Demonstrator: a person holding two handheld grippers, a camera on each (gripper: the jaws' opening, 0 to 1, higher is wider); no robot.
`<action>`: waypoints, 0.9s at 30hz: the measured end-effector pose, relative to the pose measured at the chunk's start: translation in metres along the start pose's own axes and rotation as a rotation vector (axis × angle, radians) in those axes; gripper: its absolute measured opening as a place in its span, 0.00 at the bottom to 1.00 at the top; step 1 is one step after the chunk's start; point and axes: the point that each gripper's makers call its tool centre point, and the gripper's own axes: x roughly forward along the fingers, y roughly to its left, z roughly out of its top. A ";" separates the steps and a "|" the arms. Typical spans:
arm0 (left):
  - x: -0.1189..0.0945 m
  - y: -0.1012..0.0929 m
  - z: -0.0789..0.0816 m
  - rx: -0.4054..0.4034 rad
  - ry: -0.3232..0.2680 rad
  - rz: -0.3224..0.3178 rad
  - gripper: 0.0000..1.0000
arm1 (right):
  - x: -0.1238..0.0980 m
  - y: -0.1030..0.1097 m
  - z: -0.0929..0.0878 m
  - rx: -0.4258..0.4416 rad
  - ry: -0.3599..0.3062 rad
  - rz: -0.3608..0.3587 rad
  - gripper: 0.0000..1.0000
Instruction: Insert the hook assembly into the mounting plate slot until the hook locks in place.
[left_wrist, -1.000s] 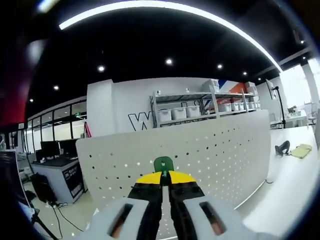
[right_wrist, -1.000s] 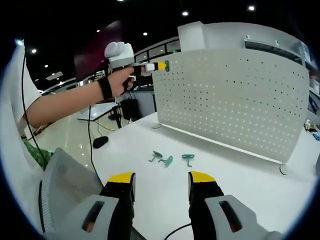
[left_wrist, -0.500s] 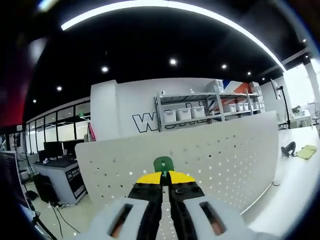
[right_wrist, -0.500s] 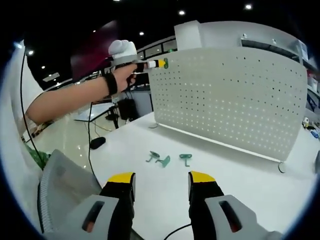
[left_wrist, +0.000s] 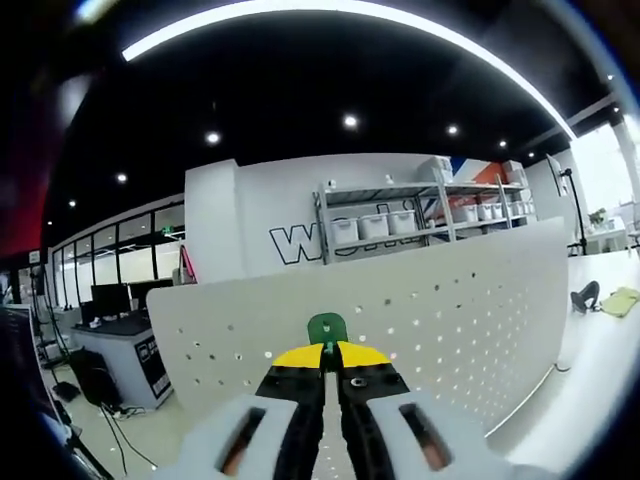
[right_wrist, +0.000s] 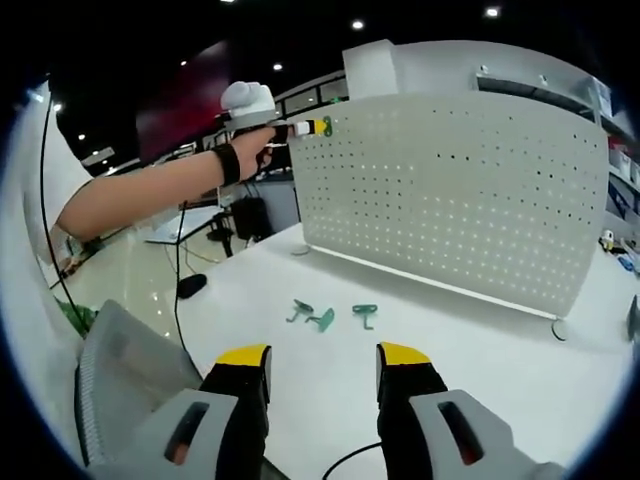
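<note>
clamping green hook (left_wrist: 327, 328), left tool (left_wrist: 331, 352) near pegboard (right_wrist: 450, 190) top edge; hook shank hidden; right tool (right_wrist: 322, 362) apart.

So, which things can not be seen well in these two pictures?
- Green hook, left gripper view: the left tongs cover all but its rounded top.
- Same hook, right gripper view: too small to tell whether it touches the pegboard.
- Three loose hooks on the table, right gripper view: too small to compare shapes.
</note>
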 end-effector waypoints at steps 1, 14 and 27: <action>0.001 0.000 0.000 0.003 -0.001 0.002 0.03 | 0.000 0.000 0.000 0.000 0.000 -0.001 0.42; 0.018 0.003 0.001 0.008 -0.007 0.014 0.03 | -0.003 -0.006 -0.001 0.014 0.002 -0.017 0.42; 0.026 -0.001 -0.003 -0.010 0.009 0.007 0.03 | 0.002 -0.005 -0.003 0.025 0.006 -0.007 0.42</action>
